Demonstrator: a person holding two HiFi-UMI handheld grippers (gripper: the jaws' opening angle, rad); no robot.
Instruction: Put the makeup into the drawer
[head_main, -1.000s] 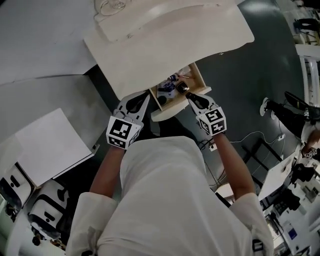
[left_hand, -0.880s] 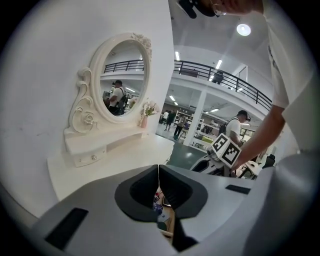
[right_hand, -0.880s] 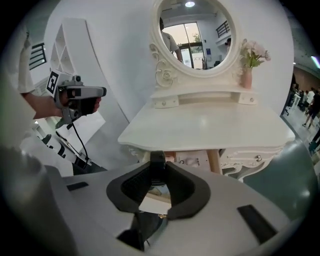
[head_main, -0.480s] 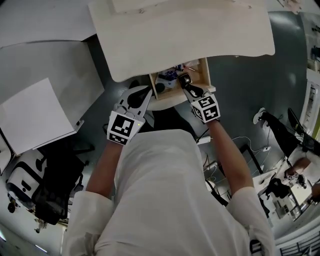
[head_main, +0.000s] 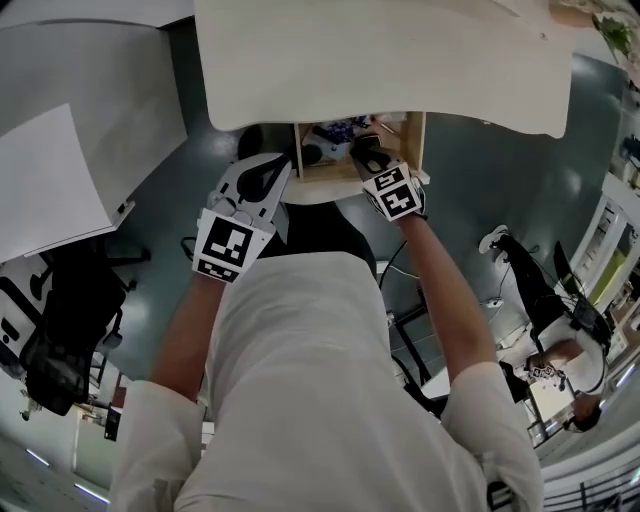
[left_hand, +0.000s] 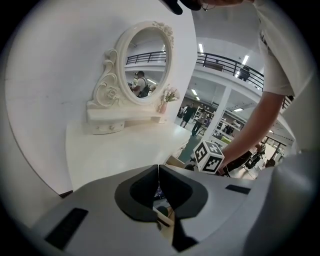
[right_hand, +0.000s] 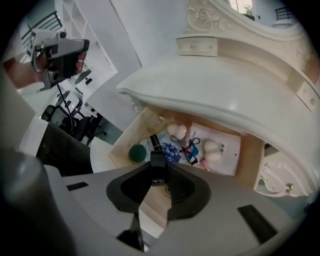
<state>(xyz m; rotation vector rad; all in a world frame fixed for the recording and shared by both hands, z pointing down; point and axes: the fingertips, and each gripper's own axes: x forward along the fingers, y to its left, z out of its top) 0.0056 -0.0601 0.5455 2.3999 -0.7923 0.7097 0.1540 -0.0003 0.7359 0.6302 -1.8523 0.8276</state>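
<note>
Your right gripper (right_hand: 158, 172), jaws part-closed and clamped on a small black makeup piece (right_hand: 157, 159), points down over the open drawer (right_hand: 131, 131), your left gripper (left_hand: 159, 172) closed on nothing alongside, so you look mid-placement: next, lower it to a bare spot among the items and let go.

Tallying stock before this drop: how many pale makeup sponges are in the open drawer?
2. One sponge lies toward the drawer's back, the other to its right on the white sheet. More may be hidden behind the right hand-held gripper.
</note>
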